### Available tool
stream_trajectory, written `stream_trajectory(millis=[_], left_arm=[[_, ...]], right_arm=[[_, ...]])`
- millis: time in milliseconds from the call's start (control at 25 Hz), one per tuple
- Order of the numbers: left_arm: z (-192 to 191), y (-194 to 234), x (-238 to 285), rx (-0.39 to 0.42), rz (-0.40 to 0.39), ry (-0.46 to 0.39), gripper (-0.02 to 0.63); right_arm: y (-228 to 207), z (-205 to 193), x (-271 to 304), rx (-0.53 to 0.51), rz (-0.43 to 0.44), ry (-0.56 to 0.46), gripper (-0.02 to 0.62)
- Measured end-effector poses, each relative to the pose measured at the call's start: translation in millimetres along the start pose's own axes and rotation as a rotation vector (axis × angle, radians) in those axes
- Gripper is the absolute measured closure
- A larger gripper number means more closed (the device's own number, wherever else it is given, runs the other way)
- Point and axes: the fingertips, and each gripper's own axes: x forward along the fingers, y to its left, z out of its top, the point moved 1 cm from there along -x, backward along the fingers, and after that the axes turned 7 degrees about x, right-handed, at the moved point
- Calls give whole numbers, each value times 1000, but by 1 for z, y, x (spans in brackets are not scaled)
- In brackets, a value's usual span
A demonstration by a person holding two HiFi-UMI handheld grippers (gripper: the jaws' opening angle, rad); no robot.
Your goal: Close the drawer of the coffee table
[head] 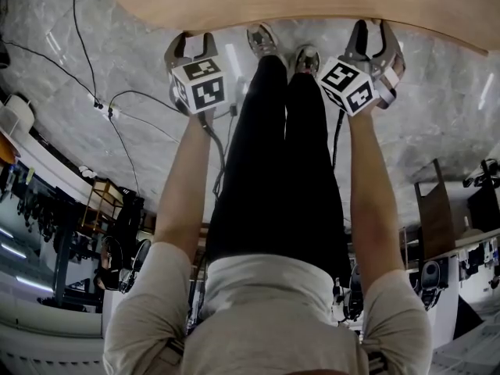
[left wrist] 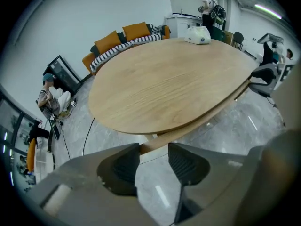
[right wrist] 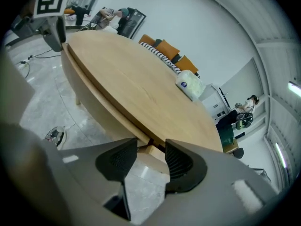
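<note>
coffee table [left wrist: 164, 84]: oval light-wood top, wooden layer [right wrist: 87, 95] under rim

No readable lettering in any of my three views

The only print I can find is the black-and-white square pattern on the marker cube [head: 199, 84] of the left gripper [head: 193, 44] and on the second marker cube [head: 348, 84] of the right gripper [head: 373, 33]. These are coded squares, with no letters or digits. One such square shows again at the top left of the right gripper view. On the coffee table [right wrist: 131, 74] lies a white pack [right wrist: 189, 85] that bears a small round blue mark [right wrist: 184, 84], too small for me to read. I can make out no brand, number or sign elsewhere.
</note>
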Motion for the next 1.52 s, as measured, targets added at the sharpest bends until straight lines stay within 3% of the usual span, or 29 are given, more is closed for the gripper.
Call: stream_trajectory(millis=[680, 800, 960, 1120, 1280, 1400, 1520], left_arm=[[15, 5, 3, -70, 34, -58, 397], [10, 6, -8, -64, 70, -64, 474], [11, -17, -41, -55, 31, -83, 548], [37, -41, -100, -95, -9, -200, 584], [82, -40, -174, -128, -26, -371, 584], [108, -34, -236, -168, -36, -492, 584], [132, -28, -306, -229, -39, -613, 584]], right_arm=[[-10, 8, 6, 197, -107, -16, 402], [-9, 14, -5, 172, -86, -46, 413], [-9, 38, -39, 124, -7, -154, 502], [-18, 85, -84, 119, 103, -327, 588], [-35, 155, -151, 175, 285, -500, 588], [-58, 205, -205, 297, 423, -604, 588], [-95, 251, -265, 370, 476, -724, 588]])
